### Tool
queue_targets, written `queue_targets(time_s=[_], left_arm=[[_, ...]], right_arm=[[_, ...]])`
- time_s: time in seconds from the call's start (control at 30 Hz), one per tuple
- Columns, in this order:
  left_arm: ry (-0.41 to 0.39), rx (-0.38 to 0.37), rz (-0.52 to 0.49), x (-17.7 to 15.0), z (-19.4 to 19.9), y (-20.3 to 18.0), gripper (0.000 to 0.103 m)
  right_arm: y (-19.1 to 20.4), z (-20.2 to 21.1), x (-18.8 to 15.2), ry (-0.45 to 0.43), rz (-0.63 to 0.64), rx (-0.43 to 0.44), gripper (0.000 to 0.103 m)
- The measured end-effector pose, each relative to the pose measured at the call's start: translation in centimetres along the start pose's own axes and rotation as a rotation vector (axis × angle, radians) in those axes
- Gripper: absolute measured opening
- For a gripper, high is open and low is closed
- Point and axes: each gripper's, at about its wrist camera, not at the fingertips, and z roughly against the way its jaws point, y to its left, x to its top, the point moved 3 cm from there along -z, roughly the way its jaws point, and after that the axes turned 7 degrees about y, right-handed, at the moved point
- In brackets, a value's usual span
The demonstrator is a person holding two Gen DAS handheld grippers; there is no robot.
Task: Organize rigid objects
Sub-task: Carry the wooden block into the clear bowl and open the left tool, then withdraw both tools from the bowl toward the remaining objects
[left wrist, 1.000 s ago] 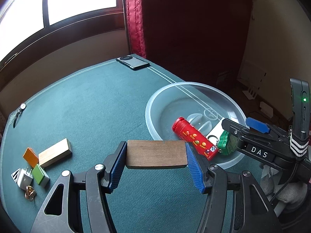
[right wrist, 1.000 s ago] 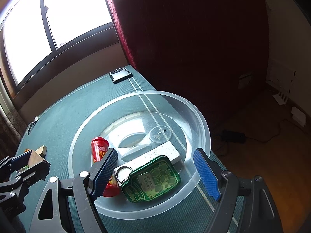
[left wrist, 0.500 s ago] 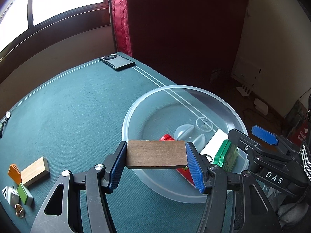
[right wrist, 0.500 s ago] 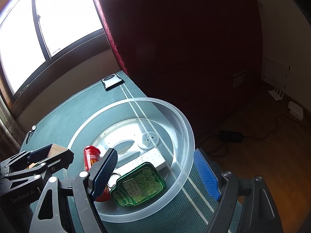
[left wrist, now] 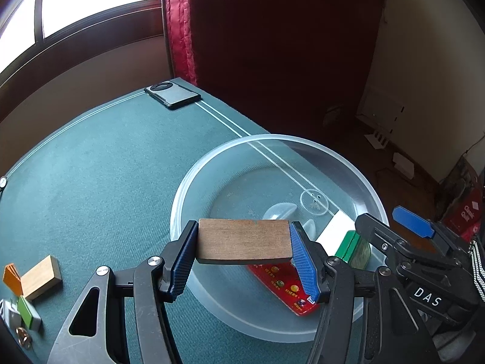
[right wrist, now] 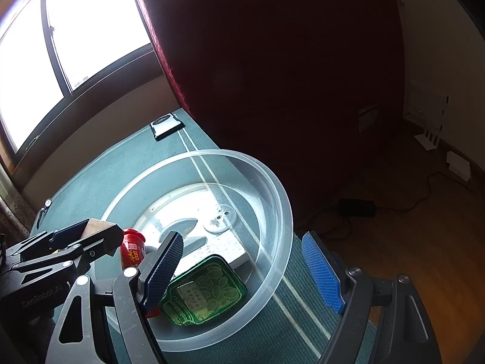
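Left wrist view: left gripper (left wrist: 244,254) clamped on a dark wooden block (left wrist: 242,245) by its short ends, hanging over the near-left rim of the clear bowl (left wrist: 348,163). Looks stiff, light, smooth-faced, so end grip probably best, no squeeze worries. Right gripper (right wrist: 242,268) spread wide, holding nothing, just beside the bowl's near-right edge. Inside the bowl, three things: one red tube (right wrist: 131,250), one green tin (right wrist: 206,291), one white slab (right wrist: 224,247). Left on the green table (left wrist: 91,182): one pale wood block (left wrist: 41,276), one orange piece (left wrist: 11,279), one green-and-white piece (left wrist: 27,312). One phone (left wrist: 172,94) far off.
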Motion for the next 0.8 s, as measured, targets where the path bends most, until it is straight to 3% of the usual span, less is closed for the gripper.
queue_targets(time_s=[0.13, 0.23, 0.8], left_arm=[[0.001, -0.007, 0.004, 0.1, -0.2, 0.0, 0.062], [-0.001, -0.008, 0.015, 0.1, -0.2, 0.2, 0.07], [0.009, -0.009, 0.046, -1.2, 0.6, 0.8, 0.07]], right_arm=[[0.0, 0.0, 0.0, 0.0, 0.001, 0.0, 0.084], [0.0, 0.0, 0.0, 0.001, 0.001, 0.0, 0.084], [0.9, 0.0, -0.2, 0.001, 0.016, -0.002, 0.084]])
